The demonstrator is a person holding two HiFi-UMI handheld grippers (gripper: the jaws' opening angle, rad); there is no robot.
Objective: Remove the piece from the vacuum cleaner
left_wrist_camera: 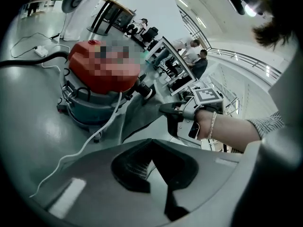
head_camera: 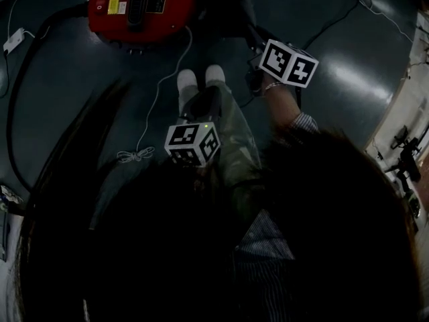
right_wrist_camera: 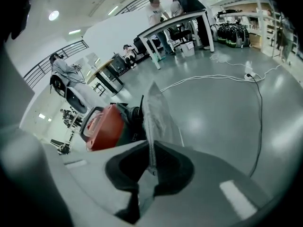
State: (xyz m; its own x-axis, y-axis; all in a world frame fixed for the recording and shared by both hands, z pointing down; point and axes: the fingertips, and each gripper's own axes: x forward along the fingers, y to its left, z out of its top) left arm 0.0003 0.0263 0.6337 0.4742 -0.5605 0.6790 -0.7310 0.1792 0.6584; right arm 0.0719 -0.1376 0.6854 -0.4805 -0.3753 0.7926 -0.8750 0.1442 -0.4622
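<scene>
The red vacuum cleaner [head_camera: 141,5] stands on the dark floor ahead; its red lid [left_wrist_camera: 80,60] sits on a grey base, and it also shows in the right gripper view [right_wrist_camera: 102,129]. A grey-green sheet of fabric [head_camera: 238,139] runs from near the vacuum back toward me. My right gripper [right_wrist_camera: 151,148] is shut on the fabric [right_wrist_camera: 154,122], which rises edge-on out of its jaws. The left gripper view shows the right gripper [left_wrist_camera: 164,110] at the fabric's [left_wrist_camera: 139,115] right edge. My left gripper [left_wrist_camera: 151,143] has its jaws closed together at the fabric's near end; a grip there is hidden. It shows below the white shoes [head_camera: 202,96].
A white cable [head_camera: 157,92] trails from the vacuum across the floor. A black hose [head_camera: 20,79] curves along the left, near a power strip [head_camera: 13,40]. Two white shoes [head_camera: 188,80] stand before the vacuum. Desks with people [right_wrist_camera: 175,18] are far off; a black cable [right_wrist_camera: 258,122] crosses the floor.
</scene>
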